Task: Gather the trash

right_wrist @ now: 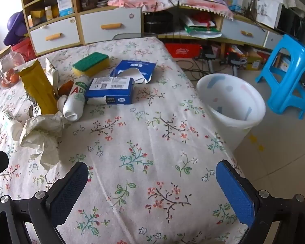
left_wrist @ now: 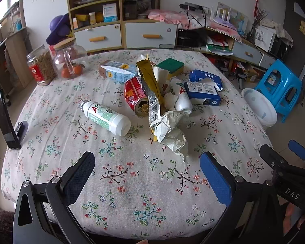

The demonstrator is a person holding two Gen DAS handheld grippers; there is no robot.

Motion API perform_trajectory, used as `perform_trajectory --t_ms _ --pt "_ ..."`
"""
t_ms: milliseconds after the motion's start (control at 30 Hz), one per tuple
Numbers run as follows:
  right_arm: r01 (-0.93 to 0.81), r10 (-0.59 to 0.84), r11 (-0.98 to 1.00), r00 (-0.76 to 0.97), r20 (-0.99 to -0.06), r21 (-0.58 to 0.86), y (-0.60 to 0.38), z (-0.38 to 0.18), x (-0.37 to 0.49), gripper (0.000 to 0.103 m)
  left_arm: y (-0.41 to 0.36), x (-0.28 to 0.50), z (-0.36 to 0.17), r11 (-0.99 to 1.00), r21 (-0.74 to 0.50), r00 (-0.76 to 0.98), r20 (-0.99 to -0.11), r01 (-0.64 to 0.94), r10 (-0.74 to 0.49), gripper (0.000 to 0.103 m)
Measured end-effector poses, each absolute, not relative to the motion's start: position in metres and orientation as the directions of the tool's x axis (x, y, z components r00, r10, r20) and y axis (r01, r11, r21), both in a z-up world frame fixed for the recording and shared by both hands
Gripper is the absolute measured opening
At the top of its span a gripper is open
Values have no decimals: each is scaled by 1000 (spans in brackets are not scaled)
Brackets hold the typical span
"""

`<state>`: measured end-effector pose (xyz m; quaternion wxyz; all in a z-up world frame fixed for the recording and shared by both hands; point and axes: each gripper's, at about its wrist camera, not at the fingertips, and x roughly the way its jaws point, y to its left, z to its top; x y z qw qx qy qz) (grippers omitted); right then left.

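Matt floral cloth (left_wrist: 132, 183) covers the desk. The can (left_wrist: 136, 95) is glossy dented metal, the wrapper (left_wrist: 152, 101) crinkled foil, the paper (left_wrist: 170, 130) crumpled, the bin (right_wrist: 231, 103) seemingly smooth plastic.

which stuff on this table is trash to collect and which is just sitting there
Trash for the bin:
crushed red can
crumpled paper
gold foil wrapper
two white bottles
torn blue boxes
milk carton

Likely just lying about:
glass jars
sponge
phone on stand
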<state>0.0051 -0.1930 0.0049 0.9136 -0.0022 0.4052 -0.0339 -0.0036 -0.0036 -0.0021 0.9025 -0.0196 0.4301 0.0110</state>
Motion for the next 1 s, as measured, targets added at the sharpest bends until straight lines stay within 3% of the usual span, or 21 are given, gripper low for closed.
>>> perform_trajectory --t_ms 1000 --pt "60 -57 998 664 -746 -24 -193 3 5 103 -1 -3 -2 999 -23 632 -775 -38 6 103"
